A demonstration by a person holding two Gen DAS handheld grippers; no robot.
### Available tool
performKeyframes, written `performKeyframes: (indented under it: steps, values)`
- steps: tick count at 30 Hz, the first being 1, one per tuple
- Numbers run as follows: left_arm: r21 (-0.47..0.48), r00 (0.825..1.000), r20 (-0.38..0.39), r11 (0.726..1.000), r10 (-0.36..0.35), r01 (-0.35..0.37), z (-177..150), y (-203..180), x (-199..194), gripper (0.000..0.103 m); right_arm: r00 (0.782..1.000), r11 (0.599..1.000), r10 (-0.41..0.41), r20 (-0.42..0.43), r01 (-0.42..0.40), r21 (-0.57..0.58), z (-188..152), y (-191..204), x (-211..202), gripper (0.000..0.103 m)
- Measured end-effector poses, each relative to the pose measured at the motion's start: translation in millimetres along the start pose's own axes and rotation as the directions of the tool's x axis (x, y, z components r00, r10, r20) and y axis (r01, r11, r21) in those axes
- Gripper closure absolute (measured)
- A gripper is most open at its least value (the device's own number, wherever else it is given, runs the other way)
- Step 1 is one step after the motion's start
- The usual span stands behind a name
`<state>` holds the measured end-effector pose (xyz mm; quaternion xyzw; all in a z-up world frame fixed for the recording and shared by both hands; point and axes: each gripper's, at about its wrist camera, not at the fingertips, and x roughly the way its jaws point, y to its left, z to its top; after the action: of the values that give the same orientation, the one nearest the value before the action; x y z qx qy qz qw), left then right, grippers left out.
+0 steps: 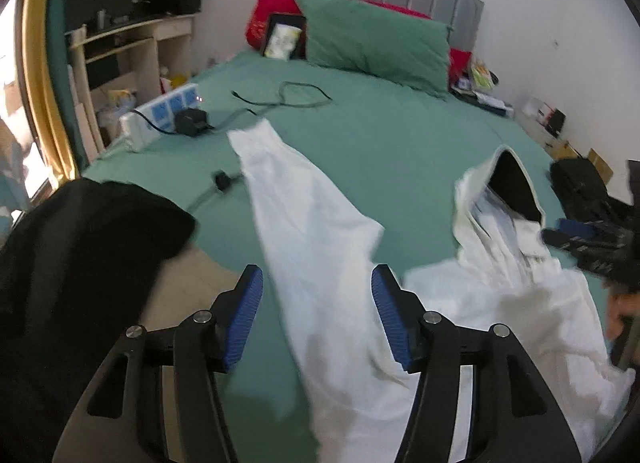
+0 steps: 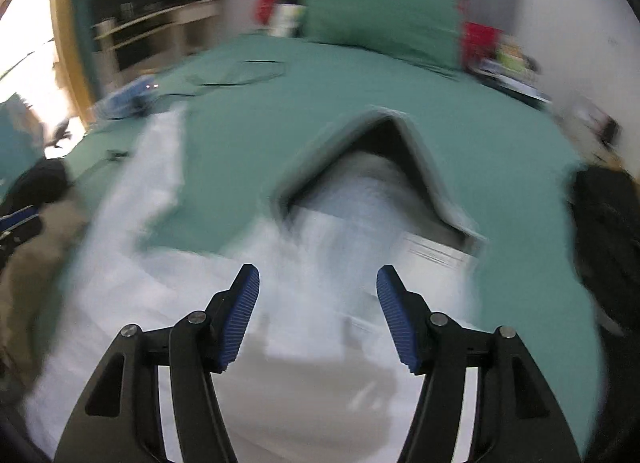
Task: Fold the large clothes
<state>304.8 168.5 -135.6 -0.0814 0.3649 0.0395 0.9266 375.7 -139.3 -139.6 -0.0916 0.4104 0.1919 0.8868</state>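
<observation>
The white garment [image 1: 320, 247] is spread on the green bed [image 1: 380, 131], one sleeve stretched toward the power strip [image 1: 160, 119], the hood [image 1: 508, 183] raised at the right. Both the left tongs [image 1: 316, 319] and the right tongs [image 2: 318, 319] are spread above it, and nothing is pinched. The sleeve should probably be gripped near its end and laid flat across the body, so that wrinkles are avoided.
</observation>
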Motion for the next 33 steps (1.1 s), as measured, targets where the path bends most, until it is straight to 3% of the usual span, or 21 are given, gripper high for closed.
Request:
performKeyframes:
  steps: [4,7,9,13,15,16,17,18,21,27,30,33]
  values:
    - [-0.071,1.000,-0.002,0.997,0.030,-0.030,15,36,-2,0.043,0.990,0.987,0.142,-0.025,-0.143,-0.070,21,85,45,0.042]
    - [-0.141,0.996,0.001,0.986,0.089,-0.088,21,65,-7,0.043,0.972,0.963,0.229,-0.046,-0.233,-0.135,30,148,80,0.042]
    - [-0.168,0.996,0.005,0.982,0.092,-0.090,23,76,-9,0.043,0.958,0.947,0.277,-0.070,-0.284,-0.148,32,179,97,0.042]
    - [-0.219,0.996,0.001,0.972,0.088,-0.086,26,100,-10,0.043,0.934,0.931,0.339,-0.111,-0.350,-0.104,42,208,137,0.043]
    - [-0.240,0.996,-0.002,0.967,0.086,-0.084,26,108,-10,0.043,0.917,0.924,0.362,-0.170,-0.377,-0.064,45,214,159,0.052]
    - [-0.245,0.996,-0.003,0.966,0.084,-0.082,25,109,-10,0.043,0.914,0.925,0.363,-0.181,-0.376,-0.048,43,216,163,0.055]
    - [-0.255,0.997,-0.006,0.964,0.073,-0.072,25,111,-10,0.043,0.916,0.923,0.370,-0.157,-0.382,-0.054,44,217,162,0.071]
    - [-0.261,0.998,-0.007,0.963,0.064,-0.064,25,112,-9,0.043,0.909,0.918,0.377,-0.177,-0.392,-0.060,46,219,163,0.100]
    - [-0.254,0.999,-0.003,0.966,0.048,-0.047,26,105,-10,0.043,0.918,0.923,0.359,-0.168,-0.376,-0.083,53,217,153,0.101]
    - [-0.228,0.999,-0.015,0.973,-0.028,0.024,21,80,-5,0.043,0.966,0.952,0.257,-0.008,-0.254,-0.172,49,175,62,0.101]
    - [-0.220,0.993,-0.055,0.972,-0.101,0.086,15,58,7,0.043,0.979,0.972,0.201,0.019,-0.197,-0.129,22,135,19,0.101]
    - [-0.195,0.979,-0.118,0.971,-0.167,0.142,2,25,24,0.043,0.991,0.991,0.131,-0.029,-0.132,-0.023,-29,94,-2,0.100]
